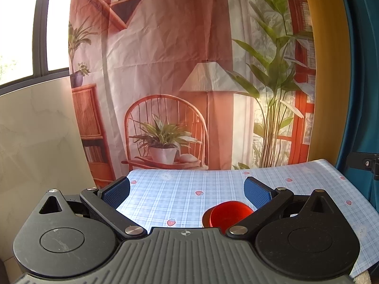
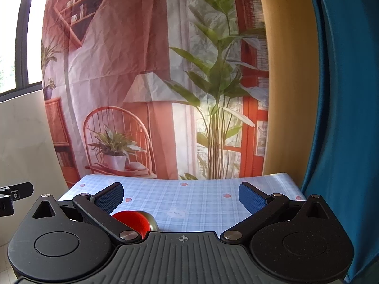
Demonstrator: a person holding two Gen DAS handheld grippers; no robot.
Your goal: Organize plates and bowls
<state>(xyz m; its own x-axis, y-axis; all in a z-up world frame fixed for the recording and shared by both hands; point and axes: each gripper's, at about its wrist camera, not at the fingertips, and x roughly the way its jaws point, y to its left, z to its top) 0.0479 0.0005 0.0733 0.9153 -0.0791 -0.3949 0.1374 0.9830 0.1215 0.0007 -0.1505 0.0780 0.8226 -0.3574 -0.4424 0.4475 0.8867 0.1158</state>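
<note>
A red bowl [image 1: 228, 216] rests on the blue checked tablecloth [image 1: 180, 196], low in the left wrist view, partly hidden behind my left gripper's right arm. My left gripper [image 1: 187, 191] is open and holds nothing; the bowl sits below and right of its fingertips. In the right wrist view the same red bowl [image 2: 132, 220] peeks out at the lower left, with a grey-green dish edge [image 2: 151, 221] beside it. My right gripper [image 2: 181, 196] is also open and holds nothing, above the cloth [image 2: 189, 203].
A printed backdrop [image 1: 177, 71] of a room with a chair, lamp and plants hangs behind the table. A blue curtain [image 2: 343, 118] stands at the right. A pale wall [image 1: 35, 142] and window are at the left. A black clamp [image 1: 364, 163] sits at the table's right edge.
</note>
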